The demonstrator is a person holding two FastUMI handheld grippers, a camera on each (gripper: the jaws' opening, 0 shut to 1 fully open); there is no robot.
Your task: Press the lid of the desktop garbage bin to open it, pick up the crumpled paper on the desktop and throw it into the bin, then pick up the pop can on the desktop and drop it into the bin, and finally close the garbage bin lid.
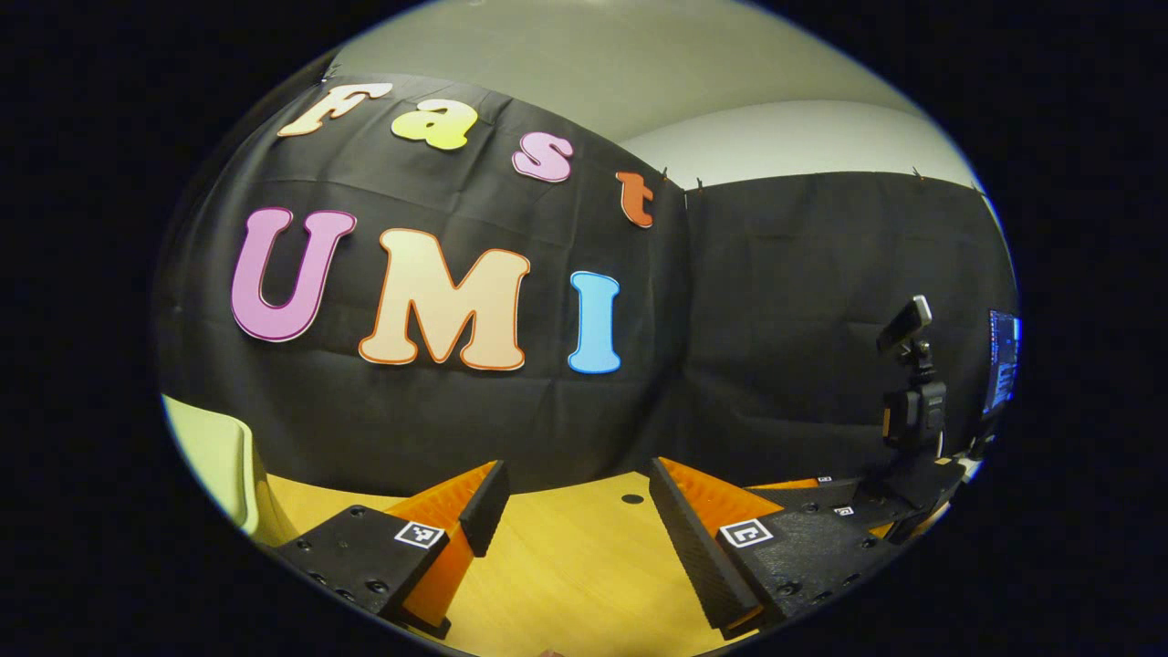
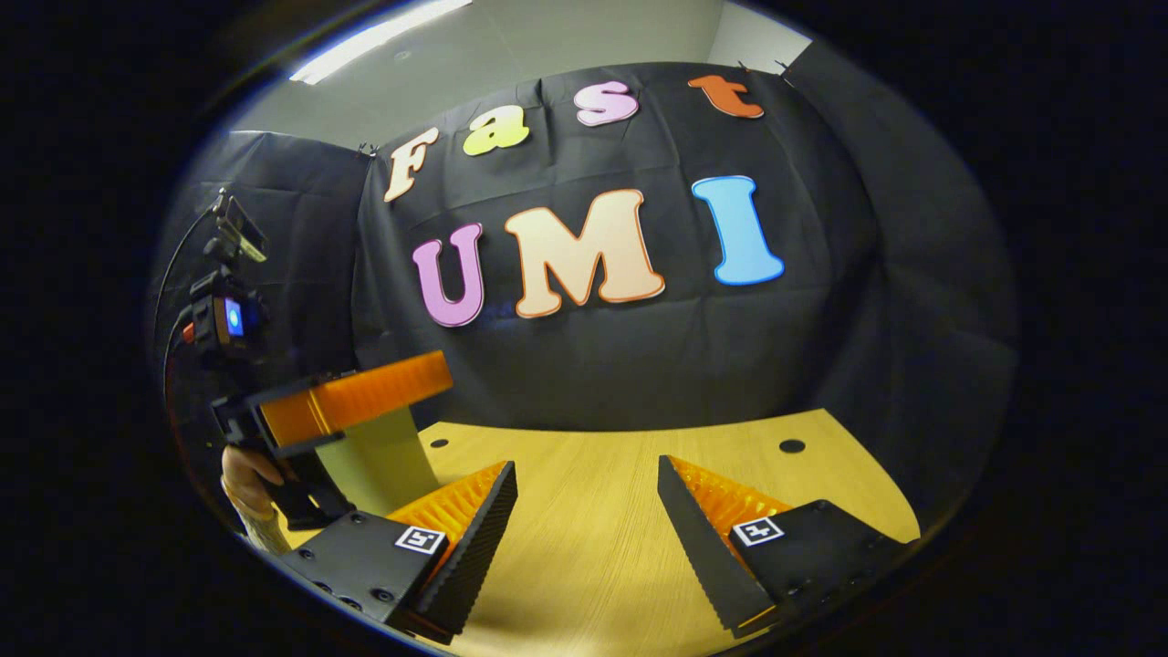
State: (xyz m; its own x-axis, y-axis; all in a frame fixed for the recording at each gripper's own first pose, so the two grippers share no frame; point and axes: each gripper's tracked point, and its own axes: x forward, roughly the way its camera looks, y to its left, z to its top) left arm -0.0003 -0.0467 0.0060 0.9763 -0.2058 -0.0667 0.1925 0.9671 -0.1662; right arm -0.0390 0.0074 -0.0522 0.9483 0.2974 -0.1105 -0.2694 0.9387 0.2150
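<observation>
Right now both tongs are held above a bare stretch of wooden tabletop (image 2: 593, 538), pointed at the black cloth booth wall (image 1: 456, 429). The left tongs (image 1: 566, 525) stand wide apart with nothing between them, and the right tongs (image 2: 589, 520) are just as wide and just as empty. In the right gripper view the left tongs (image 2: 356, 397) appear again off to the side, raised, with a hand (image 2: 245, 479) gripping the handle below. A pale chair back (image 1: 224, 461) sits at the tabletop's edge.

Where the bin, the crumpled paper and the pop can lie I cannot tell.

Judging from the task alone: the paper should be very light and soft, yielding under a pinch, so closing across its bulk ought to hold it. The can would be light, stiff yet dentable and smooth-sided; a grip across the middle of its body seems safest. The lid likely wants a firm press on top.

Count: two tongs, one hand, two small round holes in the tabletop.
</observation>
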